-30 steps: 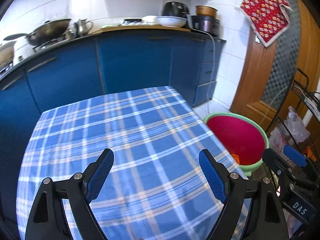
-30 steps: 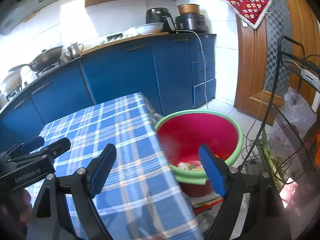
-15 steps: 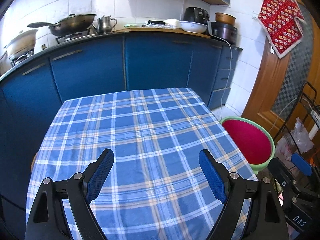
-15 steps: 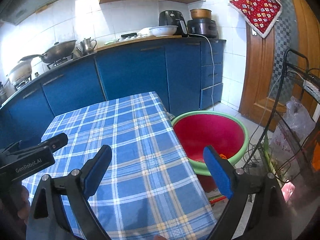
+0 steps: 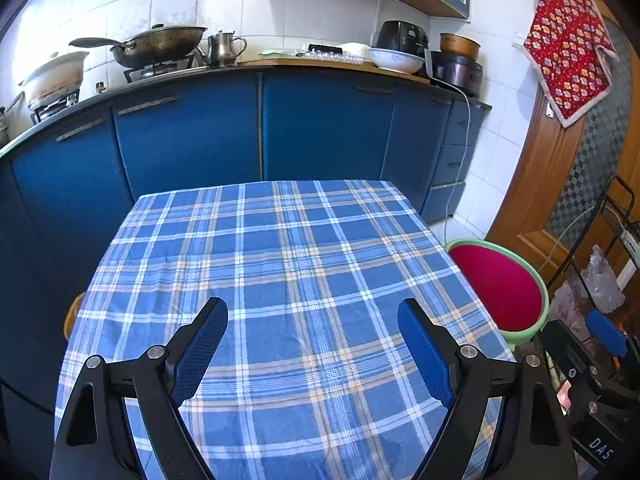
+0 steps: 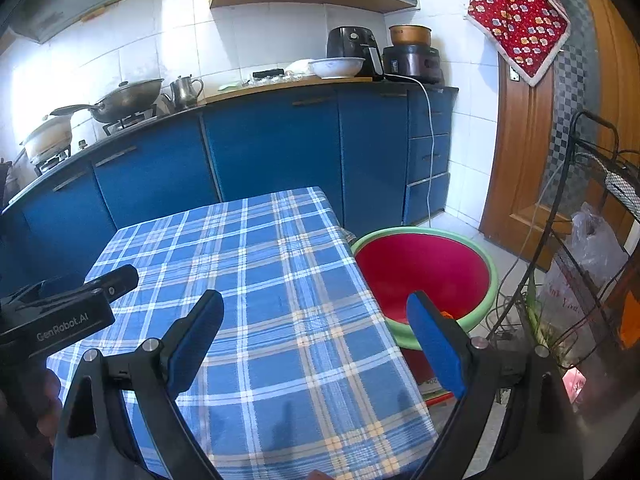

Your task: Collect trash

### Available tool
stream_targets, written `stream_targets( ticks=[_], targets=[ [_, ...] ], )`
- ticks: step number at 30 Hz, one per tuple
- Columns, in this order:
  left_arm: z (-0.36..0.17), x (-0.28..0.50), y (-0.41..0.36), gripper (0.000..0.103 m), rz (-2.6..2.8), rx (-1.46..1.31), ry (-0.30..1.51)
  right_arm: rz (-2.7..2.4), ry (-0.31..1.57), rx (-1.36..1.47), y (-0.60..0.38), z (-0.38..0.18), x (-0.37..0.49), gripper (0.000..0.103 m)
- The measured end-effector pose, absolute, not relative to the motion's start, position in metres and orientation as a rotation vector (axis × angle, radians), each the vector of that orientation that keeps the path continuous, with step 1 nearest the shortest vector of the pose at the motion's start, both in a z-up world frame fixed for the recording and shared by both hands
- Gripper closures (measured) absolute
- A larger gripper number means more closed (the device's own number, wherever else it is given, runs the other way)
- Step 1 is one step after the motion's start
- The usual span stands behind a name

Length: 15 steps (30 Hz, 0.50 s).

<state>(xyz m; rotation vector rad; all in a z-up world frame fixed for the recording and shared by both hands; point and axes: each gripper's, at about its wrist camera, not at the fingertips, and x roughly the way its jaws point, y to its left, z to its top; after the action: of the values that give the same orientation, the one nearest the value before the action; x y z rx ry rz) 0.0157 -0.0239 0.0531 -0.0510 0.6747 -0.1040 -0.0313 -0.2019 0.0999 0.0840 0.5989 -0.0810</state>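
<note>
While both tongs hover above the tabletop (image 5: 280, 280), neither carries anything. The left tongs (image 5: 312, 344) stand wide, with only the blue plaid cloth showing between their pads. The right tongs (image 6: 316, 340) stand equally wide, having just been opening a little further, and nothing lies between them either; they straddle the tabletop's right-hand edge, with the basin beyond.

A green-rimmed red basin (image 6: 424, 268) sits on the floor just beside the tabletop's right side and appears to serve as the trash receptacle. A small orange scrap (image 6: 446, 314) shows low inside it, partly hidden behind the right pad; what else the basin holds cannot be told from these views.

No loose trash is visible anywhere on the plaid cloth in either view. Judged from this, the collecting seems finished or nearly so: the trash that can be seen is in the basin, and the tabletop shows nothing left to pick up. Parts of the near edge are hidden by the tongs, so a remaining piece there cannot be ruled out. A wire rack (image 6: 592, 208) with plastic bags stands to the right of the basin, well apart from the tabletop.
</note>
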Motion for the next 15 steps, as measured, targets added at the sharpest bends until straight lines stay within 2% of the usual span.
stream_targets(
  ticks=[15],
  targets=[
    [0.0526, 0.0159, -0.0218, 0.015, -0.104, -0.061, 0.674, -0.081, 0.600, 0.082, -0.2007, 0.0997, -0.0311, 0.011]
  ],
)
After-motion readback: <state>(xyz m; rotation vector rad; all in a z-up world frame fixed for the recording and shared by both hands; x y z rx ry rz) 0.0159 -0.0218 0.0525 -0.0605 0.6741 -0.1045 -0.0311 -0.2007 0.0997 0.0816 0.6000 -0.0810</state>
